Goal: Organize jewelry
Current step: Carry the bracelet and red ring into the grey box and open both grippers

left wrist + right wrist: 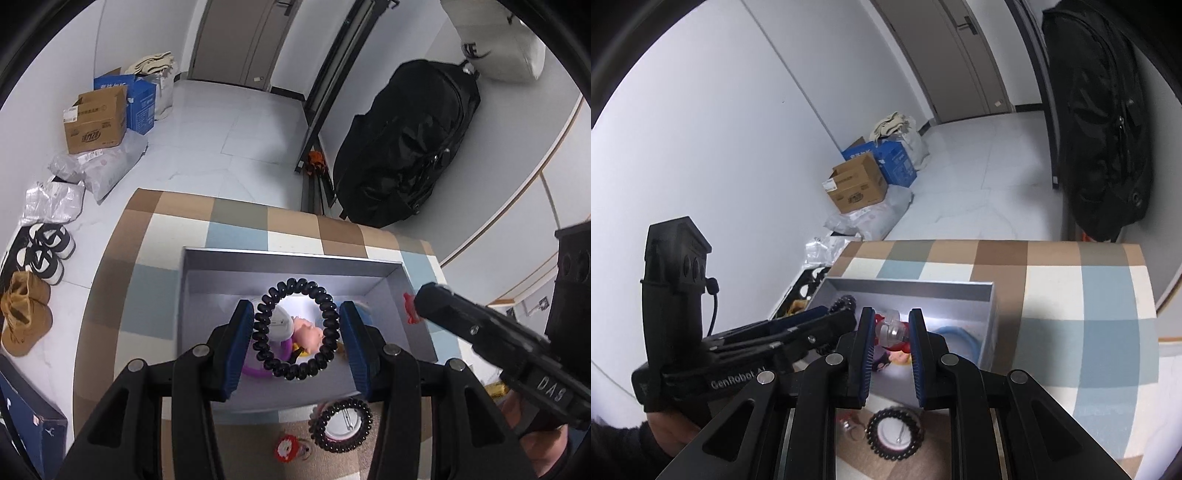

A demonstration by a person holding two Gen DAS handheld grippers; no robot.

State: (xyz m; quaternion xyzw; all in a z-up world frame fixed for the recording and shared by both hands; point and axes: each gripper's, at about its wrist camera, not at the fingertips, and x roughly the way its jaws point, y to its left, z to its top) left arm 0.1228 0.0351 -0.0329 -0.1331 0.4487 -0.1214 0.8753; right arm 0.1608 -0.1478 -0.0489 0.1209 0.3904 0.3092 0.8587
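Observation:
My left gripper (296,321) is shut on a black spiral hair tie (295,328), held upright over the grey box (288,264). In the box lie a pink pig figure (309,332), a purple ring (255,369) and a white round piece (279,321). My right gripper (891,336) is shut on a red ornament with a clear plastic ring (892,330), above the box (908,288). A second black spiral hair tie around a white disc (343,424) lies on the table in front of the box, also in the right wrist view (894,432).
The box stands on a table with a checked cloth (236,218). A small red and white trinket (286,446) lies near the front. A blue ring (960,334) lies in the box. Cartons (98,120), shoes (48,251) and a black bag (406,147) are on the floor.

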